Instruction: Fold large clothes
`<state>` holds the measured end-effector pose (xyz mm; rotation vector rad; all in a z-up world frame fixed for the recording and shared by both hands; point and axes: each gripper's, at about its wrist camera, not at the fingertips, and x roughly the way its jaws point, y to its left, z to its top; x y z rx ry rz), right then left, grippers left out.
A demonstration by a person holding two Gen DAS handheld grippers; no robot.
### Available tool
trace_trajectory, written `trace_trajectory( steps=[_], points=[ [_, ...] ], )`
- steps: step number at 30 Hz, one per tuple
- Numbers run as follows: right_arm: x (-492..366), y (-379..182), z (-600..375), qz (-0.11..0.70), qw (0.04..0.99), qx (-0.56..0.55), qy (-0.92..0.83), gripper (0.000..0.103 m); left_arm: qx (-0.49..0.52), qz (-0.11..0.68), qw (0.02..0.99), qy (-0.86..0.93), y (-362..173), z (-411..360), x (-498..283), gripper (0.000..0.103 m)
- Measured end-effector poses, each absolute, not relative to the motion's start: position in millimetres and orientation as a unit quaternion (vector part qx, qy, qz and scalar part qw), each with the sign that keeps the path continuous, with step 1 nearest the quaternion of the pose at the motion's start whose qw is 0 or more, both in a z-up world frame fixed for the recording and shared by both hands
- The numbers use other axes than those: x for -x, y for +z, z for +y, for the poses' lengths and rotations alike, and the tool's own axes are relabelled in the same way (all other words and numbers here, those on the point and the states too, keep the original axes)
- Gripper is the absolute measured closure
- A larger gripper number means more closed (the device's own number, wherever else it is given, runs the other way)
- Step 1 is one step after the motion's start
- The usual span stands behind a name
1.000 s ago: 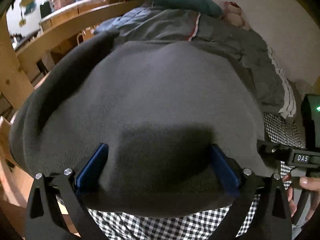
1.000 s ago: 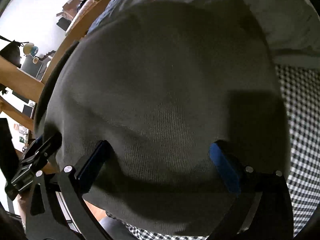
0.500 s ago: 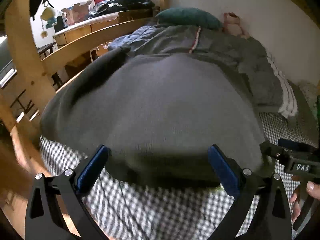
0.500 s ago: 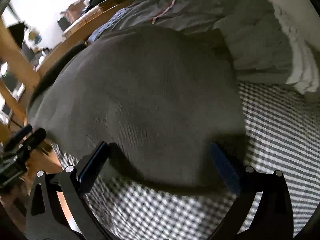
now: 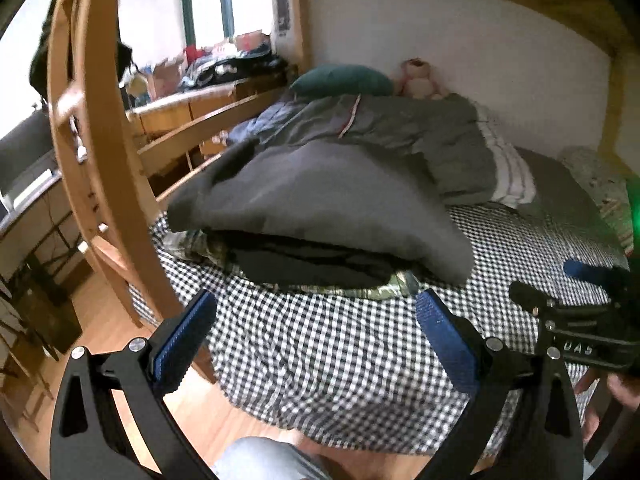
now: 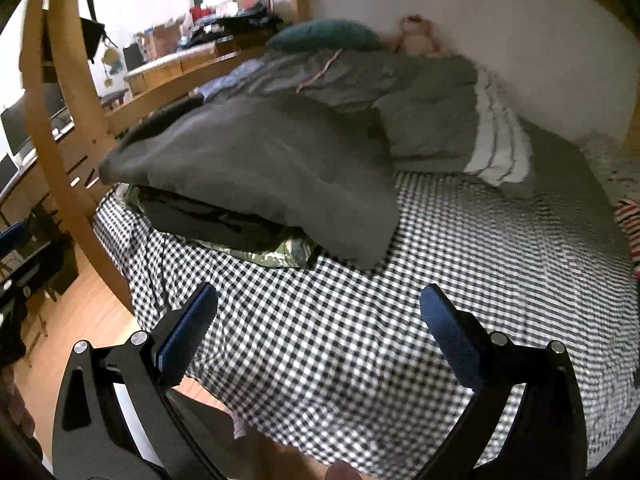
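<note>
A folded dark grey sweater (image 5: 320, 204) lies on top of a stack of folded clothes, over a black garment (image 5: 308, 262) and a camouflage one (image 5: 384, 290), on the checked bed sheet (image 5: 340, 352). It also shows in the right wrist view (image 6: 260, 172). My left gripper (image 5: 316, 320) is open and empty, held back above the sheet in front of the stack. My right gripper (image 6: 316, 316) is open and empty too, also short of the stack. The right gripper shows at the right edge of the left wrist view (image 5: 580, 320).
A grey duvet (image 5: 400, 140), a green pillow (image 5: 344, 80) and a plush toy (image 5: 418, 80) lie at the bed's head. A wooden bunk ladder (image 5: 100, 160) and rail stand at left. A striped red item (image 6: 630, 224) lies at the right. Wood floor lies below.
Both grippers pulled back and up from the grey sweater, which filled both views a second ago. The sweater now rests on the stack, apart from both open grippers.
</note>
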<state>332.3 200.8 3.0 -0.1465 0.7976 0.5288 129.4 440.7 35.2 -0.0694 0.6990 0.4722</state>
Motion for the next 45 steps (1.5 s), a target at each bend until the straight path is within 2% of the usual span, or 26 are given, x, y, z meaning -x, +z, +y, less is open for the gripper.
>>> trace_trajectory(
  steps=[9,17,28,45],
  points=[
    [-252.4,29.2,171.1,0.357,0.894,0.068,0.262,0.003,0.014,0.333,0.919,0.212,51.4,396.8,-61.2,0.004],
    [-222.5,32.7,159.5,0.35,0.893,0.066,0.276,0.003,0.005,0.348,0.913,0.211,46.9,380.1,-35.2,0.004],
    [-209.6,48.5,144.1,0.316,0.911,0.06,0.258,0.003,0.001,0.342,0.914,0.218,46.6,370.3,-36.5,0.004],
    [-210.9,28.4,147.0,0.34,0.903,0.086,0.25,0.003,0.008,0.377,0.9,0.22,24.3,372.2,-40.7,0.004]
  ],
)
